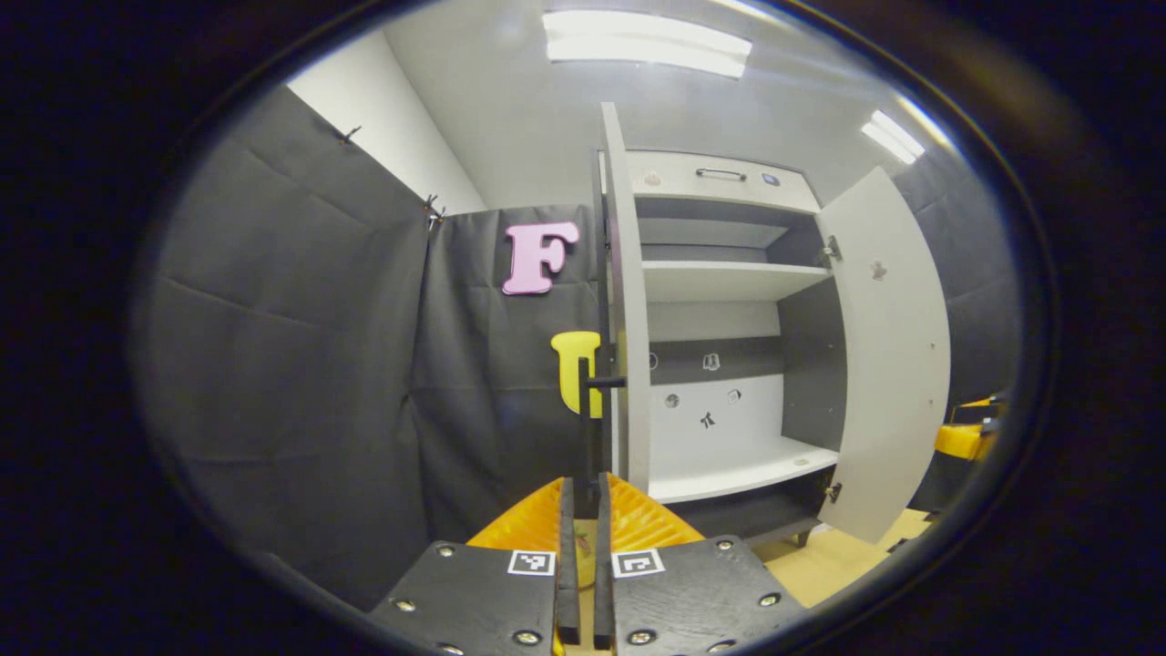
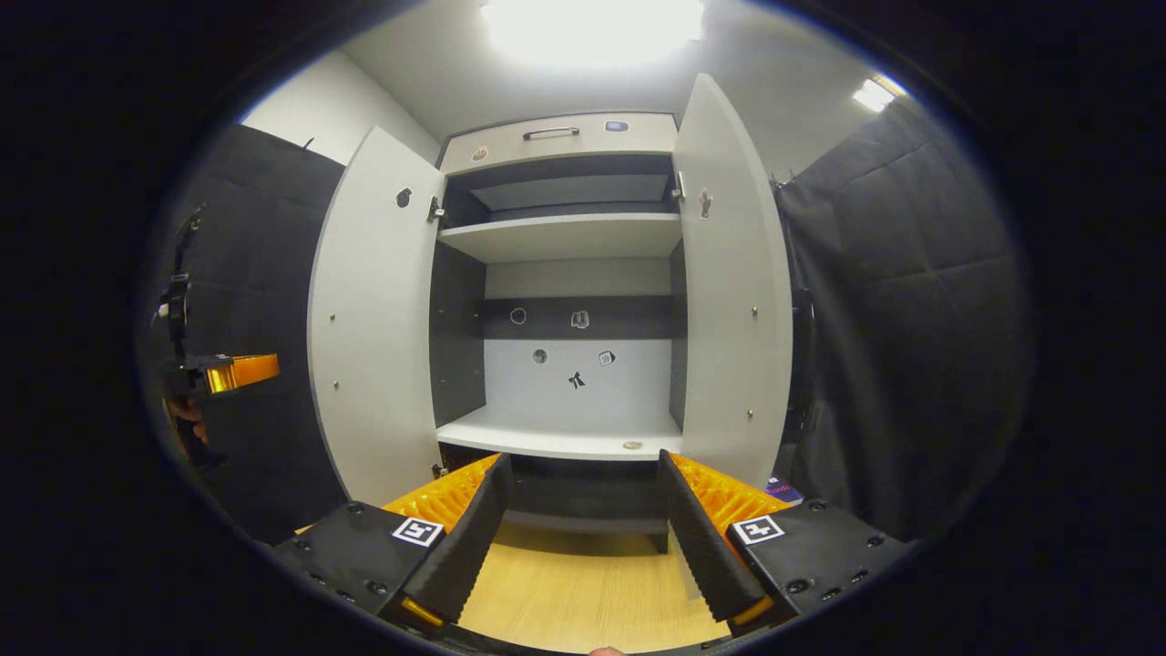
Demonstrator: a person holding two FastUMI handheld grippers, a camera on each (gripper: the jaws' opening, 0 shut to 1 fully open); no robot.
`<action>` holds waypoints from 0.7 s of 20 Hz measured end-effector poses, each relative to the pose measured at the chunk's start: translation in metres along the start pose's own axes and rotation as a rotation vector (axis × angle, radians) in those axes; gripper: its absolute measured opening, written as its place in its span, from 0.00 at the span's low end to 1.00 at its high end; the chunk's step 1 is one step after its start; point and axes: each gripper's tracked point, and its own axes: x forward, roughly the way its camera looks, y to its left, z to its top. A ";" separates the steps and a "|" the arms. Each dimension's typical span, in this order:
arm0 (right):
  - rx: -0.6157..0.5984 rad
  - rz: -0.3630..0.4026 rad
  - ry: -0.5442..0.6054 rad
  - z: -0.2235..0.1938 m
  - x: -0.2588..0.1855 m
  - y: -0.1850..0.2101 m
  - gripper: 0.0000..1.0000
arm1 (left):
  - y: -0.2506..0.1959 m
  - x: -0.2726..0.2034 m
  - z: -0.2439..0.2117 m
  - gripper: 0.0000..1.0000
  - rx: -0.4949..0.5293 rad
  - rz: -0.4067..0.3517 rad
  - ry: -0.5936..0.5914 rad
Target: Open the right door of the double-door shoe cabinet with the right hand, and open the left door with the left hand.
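Double-door shoe cabinet (image 2: 565, 273), pale grey outside and dark grey within, stands against the far wall of the booth with both doors swung wide. In the right gripper view the left door (image 2: 373, 328) and the right door (image 2: 733, 292) flare out to either side, and between them lie two white shelves (image 2: 565, 232), a back panel dotted with small stickers, and a drawer front with a dark bar handle (image 2: 550, 133) along the top. A small round object rests on the lower shelf near its front edge.

The right gripper (image 2: 578, 528) hovers in front of the cabinet over the light wooden floor (image 2: 583, 592), its fingers spread wide apart with nothing between them. At the left edge of that view the left gripper (image 2: 214, 374) is seen beside the outer face of the left door, with part of a hand behind it.

In the left gripper view the left door (image 1: 624, 301) appears edge-on, and its thin dark vertical handle (image 1: 588, 428) runs down between the left gripper's (image 1: 583, 528) fingers, which are drawn almost together around it. Black cloth hangs close on the left. Beyond the open right door (image 1: 888, 355), the right gripper (image 1: 966, 437) shows at the far right.
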 end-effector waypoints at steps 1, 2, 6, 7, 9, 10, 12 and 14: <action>-0.003 -0.009 0.005 -0.001 -0.005 -0.006 0.99 | 0.001 -0.004 -0.002 0.08 0.006 0.002 0.003; -0.007 -0.015 0.000 0.000 -0.012 -0.011 1.00 | 0.000 -0.007 -0.003 0.08 0.004 0.001 0.008; -0.038 -0.027 -0.027 0.001 -0.035 -0.024 0.99 | -0.008 -0.022 -0.005 0.07 0.001 0.027 0.021; -0.050 -0.034 -0.037 0.003 -0.040 -0.028 0.99 | -0.007 -0.025 -0.007 0.07 0.018 0.028 0.026; -0.058 -0.038 -0.059 0.007 -0.051 -0.032 0.99 | -0.009 -0.034 -0.010 0.08 0.034 0.014 0.041; -0.058 -0.039 -0.069 0.008 -0.057 -0.035 0.99 | -0.012 -0.037 -0.011 0.08 0.034 0.010 0.046; -0.059 -0.040 -0.080 0.008 -0.066 -0.039 0.95 | -0.013 -0.041 -0.012 0.08 0.028 0.024 0.047; -0.061 -0.033 -0.074 0.006 -0.071 -0.042 0.95 | -0.015 -0.047 -0.015 0.08 0.024 0.034 0.058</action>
